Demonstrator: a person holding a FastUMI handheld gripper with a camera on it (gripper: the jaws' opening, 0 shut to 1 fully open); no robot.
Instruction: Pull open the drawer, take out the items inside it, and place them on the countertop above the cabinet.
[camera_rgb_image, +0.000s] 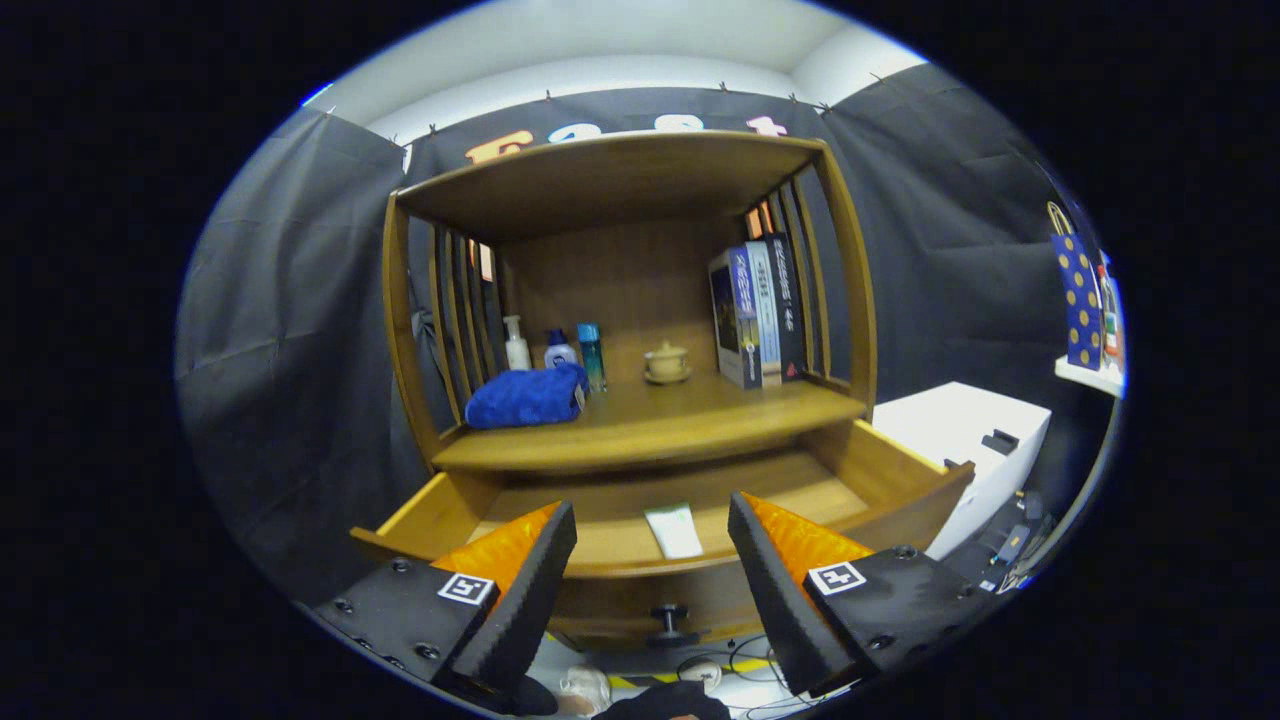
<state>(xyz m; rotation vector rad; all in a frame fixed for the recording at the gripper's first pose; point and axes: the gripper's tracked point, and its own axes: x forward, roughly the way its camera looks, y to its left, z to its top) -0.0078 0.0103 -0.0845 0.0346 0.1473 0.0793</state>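
**A:** So what's the claw up to here?

**B:** Wide open, holding nothing. The two fingers are spread well apart and touch nothing at all. They hang in front of the drawer, which is pulled out from the wooden cabinet.

**A:** Anything in the drawer?

**B:** Yep, a small white tube with a green end lies flat on the drawer bottom near the front wall. In the view it sits right between the fingers, just beyond them. The drawer's dark knob pokes out below, also between the fingers.

**A:** And the countertop?

**B:** The countertop just above the drawer has plenty of stuff. A blue cloth is bunched up at the left. Behind it stand a white pump bottle, a squat white-and-blue bottle and a teal bottle. A little lidded cup on a saucer sits about mid-shelf, and a row of books stands upright against the right side slats.

**A:** Rest of the room?

**B:** A white box stands to the right of the cabinet, and a blue gift bag with gold dots sits on a ledge further right. Some cables lie on the floor under the drawer.

**A:** Pose?

**B:** Pointed straight at the cabinet, roughly level, tipped a bit down toward the drawer.
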